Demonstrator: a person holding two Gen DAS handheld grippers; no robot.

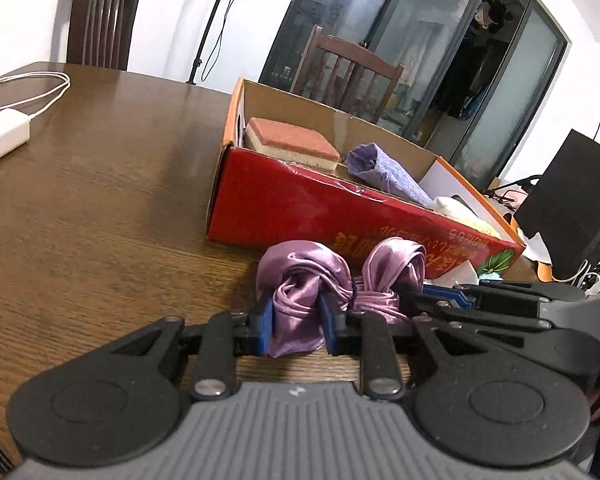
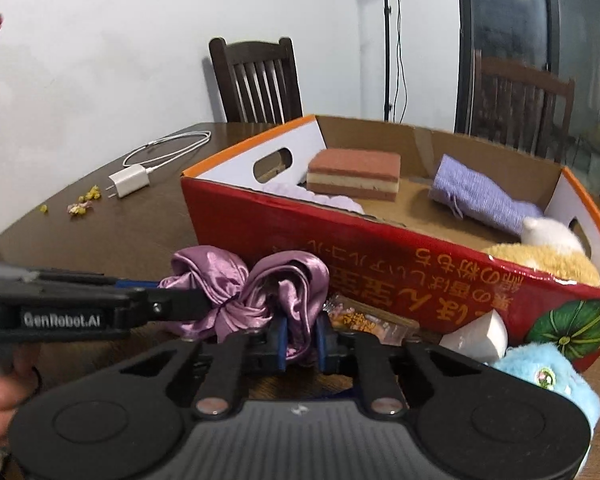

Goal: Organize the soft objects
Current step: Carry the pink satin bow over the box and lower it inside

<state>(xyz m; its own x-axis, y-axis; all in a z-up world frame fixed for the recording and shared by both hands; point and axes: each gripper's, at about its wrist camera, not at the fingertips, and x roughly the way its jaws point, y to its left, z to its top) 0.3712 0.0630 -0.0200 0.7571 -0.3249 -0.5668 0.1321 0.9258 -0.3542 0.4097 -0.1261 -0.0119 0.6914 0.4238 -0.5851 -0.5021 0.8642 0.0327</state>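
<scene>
A purple satin cloth (image 1: 300, 272) (image 2: 220, 276), twisted into two lobes, lies on the brown table against the red cardboard box (image 1: 284, 208) (image 2: 260, 232). My left gripper (image 1: 298, 320) is shut on its left lobe, with satin bunched between the blue pads. My right gripper (image 2: 302, 336) is shut on the right lobe. Each gripper shows in the other's view, the right one (image 1: 416, 300) from the right and the left one (image 2: 196, 300) from the left. Inside the box lie a pink sponge (image 1: 292, 142) (image 2: 354, 174), a rolled lilac cloth (image 1: 388, 170) (image 2: 480, 196) and a tan plush (image 2: 548, 248).
A white charger with cable (image 1: 4, 136) (image 2: 128, 182) and small crumbs (image 2: 84, 200) lie on the table's far left. A blue plush toy (image 2: 540, 380), a white block (image 2: 476, 332) and a snack packet (image 2: 364, 320) sit by the box front. Chairs stand behind; a black bag (image 1: 572, 184) stands right.
</scene>
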